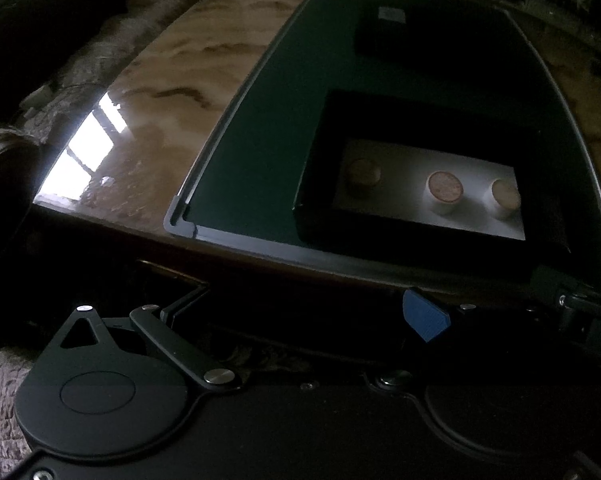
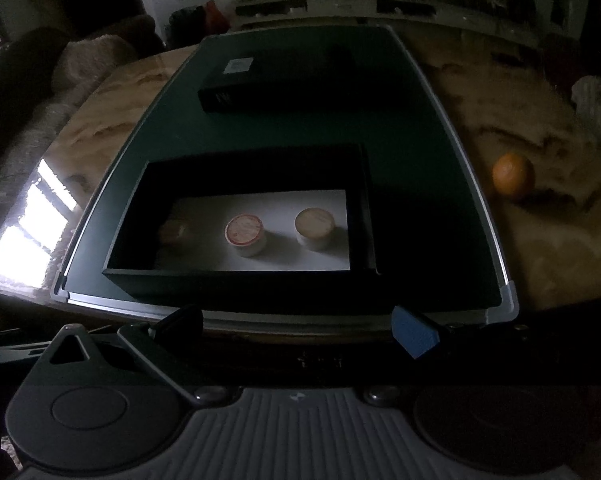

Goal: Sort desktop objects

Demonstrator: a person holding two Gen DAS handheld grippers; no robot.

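**Both grippers parked short of the open box, nothing in hand**

Judged as a pause between picks, or the tail of the sort. Left gripper held back at the near edge of the table, short of the open black box, jaws spread wide, nothing between them. Right gripper likewise back from the box, jaws wide apart, empty.

Inside the box, on its pale floor: three small round tubs in a row. Red-lidded tub in the middle, tan-lidded tub at the right end, a dimmer third tub at the left end in the wall's shadow, hard to make out.

Box seated on the dark green mat, toward its near edge. Beyond the box, at the mat's far side, a closed flat black case with a pale label. Right of the box, off the mat on bare marble: an orange, well apart.

Next move, as a guess: right gripper reaching out past the box's right wall to the orange, jaws kept wide for a round, rollable body, closing gently across its middle. Destination unclear from here.
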